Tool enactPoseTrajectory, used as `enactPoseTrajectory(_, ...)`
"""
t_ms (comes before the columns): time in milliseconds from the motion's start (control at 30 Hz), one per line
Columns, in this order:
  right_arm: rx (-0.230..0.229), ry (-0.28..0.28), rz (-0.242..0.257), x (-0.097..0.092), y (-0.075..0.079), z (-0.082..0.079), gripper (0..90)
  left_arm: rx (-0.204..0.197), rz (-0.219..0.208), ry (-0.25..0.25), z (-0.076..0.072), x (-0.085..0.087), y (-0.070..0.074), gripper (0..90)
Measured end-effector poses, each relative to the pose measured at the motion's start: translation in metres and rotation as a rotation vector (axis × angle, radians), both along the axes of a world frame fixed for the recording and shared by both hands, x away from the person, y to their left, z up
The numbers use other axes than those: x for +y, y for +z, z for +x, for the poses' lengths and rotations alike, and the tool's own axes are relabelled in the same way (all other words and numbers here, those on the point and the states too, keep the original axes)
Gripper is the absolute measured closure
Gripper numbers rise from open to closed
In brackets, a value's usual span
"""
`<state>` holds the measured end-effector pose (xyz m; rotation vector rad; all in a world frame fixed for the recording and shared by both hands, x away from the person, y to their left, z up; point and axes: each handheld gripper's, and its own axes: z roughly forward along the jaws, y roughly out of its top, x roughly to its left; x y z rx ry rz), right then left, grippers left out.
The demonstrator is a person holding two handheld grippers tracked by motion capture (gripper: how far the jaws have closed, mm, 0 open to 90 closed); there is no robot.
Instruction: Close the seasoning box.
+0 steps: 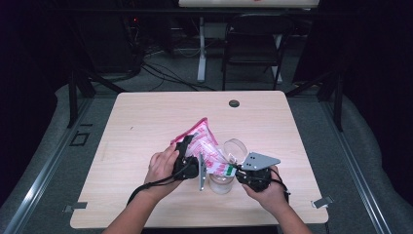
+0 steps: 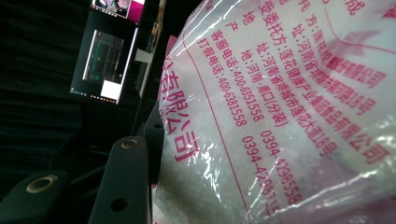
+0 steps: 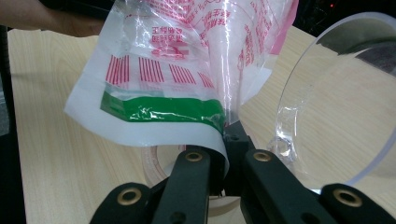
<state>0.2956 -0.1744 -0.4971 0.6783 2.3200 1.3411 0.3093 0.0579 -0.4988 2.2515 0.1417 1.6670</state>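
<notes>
The right gripper (image 3: pixel 218 175), held in the person's right hand (image 1: pixel 270 192) near the table's front edge, has its two black jaws closed together on the bottom edge of a printed plastic bag (image 3: pixel 187 74), pinching the white film just below a green band. The left gripper (image 1: pixel 187 161), in the left hand (image 1: pixel 163 168), is about half closed on the fuller upper part of the same bag, where white granules press against the clear film and red Chinese lettering; one jaw lies flat against the bag and the other is hidden behind it. Between the two grippers the bag is held up and tilted above the light wooden table (image 1: pixel 146 122), its lower end hanging over a small clear jar (image 1: pixel 221 183) that stands on the table just in front. A round clear lid (image 3: pixel 336 93) is tipped up beside the right gripper's jaws. The likely trouble from here: the thin film could slip out of the right gripper's narrow pinch and the bag would swing, or granules could miss the small jar mouth and scatter across the table. The lower gripper or the lid could also nudge the jar and tip it.
</notes>
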Motion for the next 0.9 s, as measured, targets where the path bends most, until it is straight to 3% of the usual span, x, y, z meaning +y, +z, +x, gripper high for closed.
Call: enactPoseTrajectory(900,0.028,-0.003,-0.034,0.0045,-0.0101,0.0012,90.0,-0.011,0.008,-0.001,-0.0048,0.0007,-0.0041,56.9)
